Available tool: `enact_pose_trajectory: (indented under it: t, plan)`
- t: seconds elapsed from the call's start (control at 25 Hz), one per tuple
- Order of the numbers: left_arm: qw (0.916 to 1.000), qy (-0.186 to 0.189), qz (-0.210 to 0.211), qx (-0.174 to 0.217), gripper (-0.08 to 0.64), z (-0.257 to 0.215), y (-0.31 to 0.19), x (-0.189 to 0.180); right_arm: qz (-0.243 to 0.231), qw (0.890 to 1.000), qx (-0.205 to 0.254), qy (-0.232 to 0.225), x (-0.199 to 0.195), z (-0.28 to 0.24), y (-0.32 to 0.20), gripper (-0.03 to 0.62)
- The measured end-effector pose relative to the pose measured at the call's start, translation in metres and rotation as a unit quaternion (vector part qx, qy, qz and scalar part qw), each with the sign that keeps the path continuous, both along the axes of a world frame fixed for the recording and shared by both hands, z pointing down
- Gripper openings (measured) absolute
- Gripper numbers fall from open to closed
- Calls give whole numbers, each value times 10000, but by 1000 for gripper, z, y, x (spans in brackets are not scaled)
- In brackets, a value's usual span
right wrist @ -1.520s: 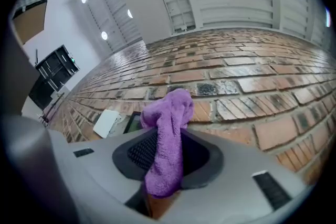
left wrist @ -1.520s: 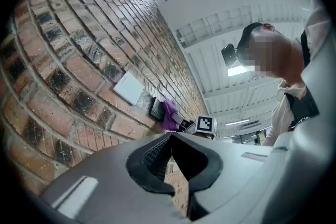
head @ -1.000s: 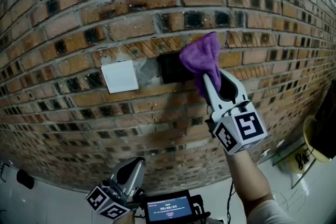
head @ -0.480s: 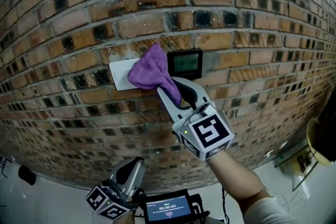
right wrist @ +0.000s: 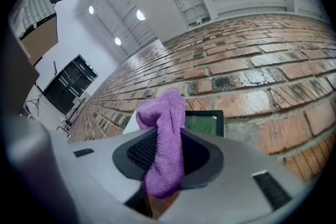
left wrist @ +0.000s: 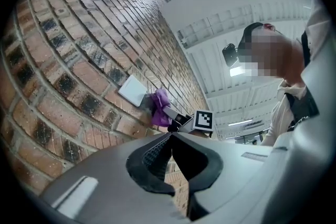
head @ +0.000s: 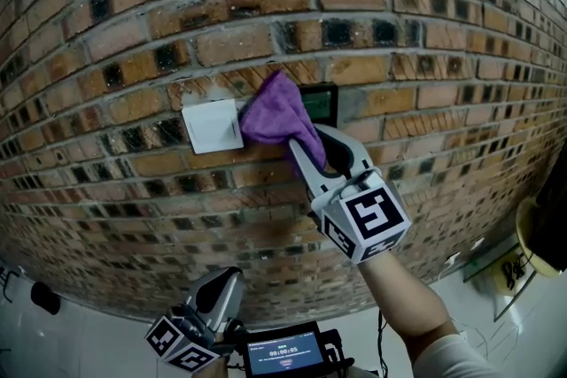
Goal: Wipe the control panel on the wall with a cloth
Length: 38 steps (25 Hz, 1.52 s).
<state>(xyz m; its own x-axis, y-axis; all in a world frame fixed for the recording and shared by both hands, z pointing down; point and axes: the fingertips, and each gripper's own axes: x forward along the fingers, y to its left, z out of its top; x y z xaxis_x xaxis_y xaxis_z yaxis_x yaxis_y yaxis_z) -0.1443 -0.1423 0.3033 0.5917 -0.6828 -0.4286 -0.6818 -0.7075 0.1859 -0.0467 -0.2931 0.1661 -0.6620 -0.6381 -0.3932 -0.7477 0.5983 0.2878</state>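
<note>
A black control panel (head: 321,104) with a greenish screen is set in the brick wall; its left part is hidden by a purple cloth (head: 276,114). My right gripper (head: 306,146) is shut on the cloth and presses it against the wall between the panel and a white switch plate (head: 209,126). In the right gripper view the cloth (right wrist: 167,139) hangs between the jaws, with the panel (right wrist: 203,123) just behind it. My left gripper (head: 221,289) hangs low, away from the wall, shut with nothing in it; its view shows the cloth (left wrist: 160,108) and the switch plate (left wrist: 132,91) far off.
The brick wall (head: 133,40) fills the head view. A small device with a lit screen (head: 285,354) sits at the bottom edge. A yellowish object (head: 530,235) and a wire frame stand at the lower right. A person's head and shoulder show in the left gripper view.
The right gripper swept the cloth left from the panel's right edge onto the switch plate, then came partly back right, so the cloth now covers the panel's left side. The left gripper stayed put.
</note>
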Motion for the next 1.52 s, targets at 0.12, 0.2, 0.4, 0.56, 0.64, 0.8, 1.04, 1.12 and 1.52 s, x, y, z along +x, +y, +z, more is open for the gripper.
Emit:
enact_pose_trajectory:
  t: [0.12,0.2,0.4,0.56,0.64,0.8,1.04,1.12,1.52]
  plan:
    - [10000,-4,52,3,-14,0,-1,4,147,9999,16,-90,16,-2,-2,121]
    - [10000,-9,88,1,-14,0,-3,6,264,9995,-15,-197,28,-3,-5,121]
    - [9998,-31,175,-8,-14,0,-5,13,509,9981,-54,-338,55,-3,-11,121]
    - [9997,-42,250,-13,-14,0,-7,19,699,9966,-89,-427,75,-2,-16,121]
    - [9996,-47,274,-24,-14,1,-8,21,787,9958,-108,-465,84,-1,-18,121]
    - [9995,-49,307,-23,-14,1,-10,23,945,9937,-168,-579,101,1,-23,121]
    - [9994,-52,326,-38,-14,2,-12,23,1123,9910,-168,-712,120,-1,-25,121]
    - [9994,-53,331,-43,-14,2,-13,23,1166,9902,-160,-751,124,-1,-26,121]
    - [9994,-65,321,-54,-14,2,-13,24,1136,9899,-144,-838,127,-2,-20,121]
